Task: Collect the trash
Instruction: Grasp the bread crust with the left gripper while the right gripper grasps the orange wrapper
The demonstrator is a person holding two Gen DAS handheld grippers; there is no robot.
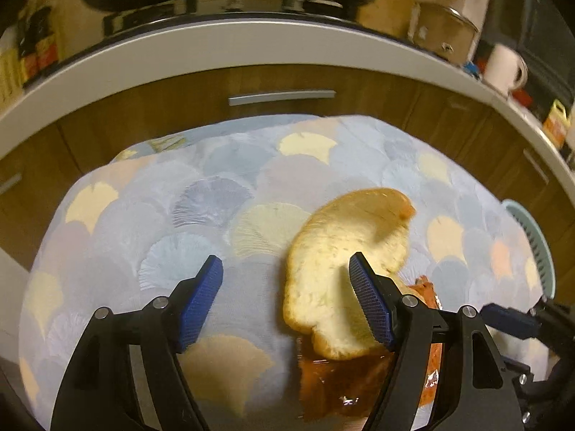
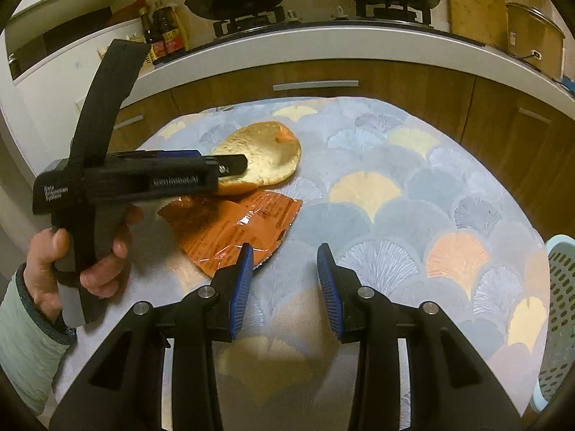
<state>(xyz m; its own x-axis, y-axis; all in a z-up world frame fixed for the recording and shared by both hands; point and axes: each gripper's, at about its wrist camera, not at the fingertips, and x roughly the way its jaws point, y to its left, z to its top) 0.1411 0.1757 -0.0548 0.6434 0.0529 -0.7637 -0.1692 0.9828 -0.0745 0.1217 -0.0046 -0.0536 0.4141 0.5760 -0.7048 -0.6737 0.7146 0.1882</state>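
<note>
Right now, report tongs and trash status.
Left tongs open, reaching over the peel. Right tongs open, holding nothing. Peel overlaps orange wrapper on tablecloth. Basket at right edge.

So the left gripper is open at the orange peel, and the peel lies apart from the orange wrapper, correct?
Not quite. The left gripper is open at the orange peel, but the peel overlaps the orange wrapper rather than lying apart; the right wrist view shows its edge resting on the wrapper.

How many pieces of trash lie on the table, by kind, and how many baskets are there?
Fruit peel: 1
Orange plastic wrapper: 1
Light blue basket at the table's right edge: 1
Total: 3 things, 2 of them trash
</note>
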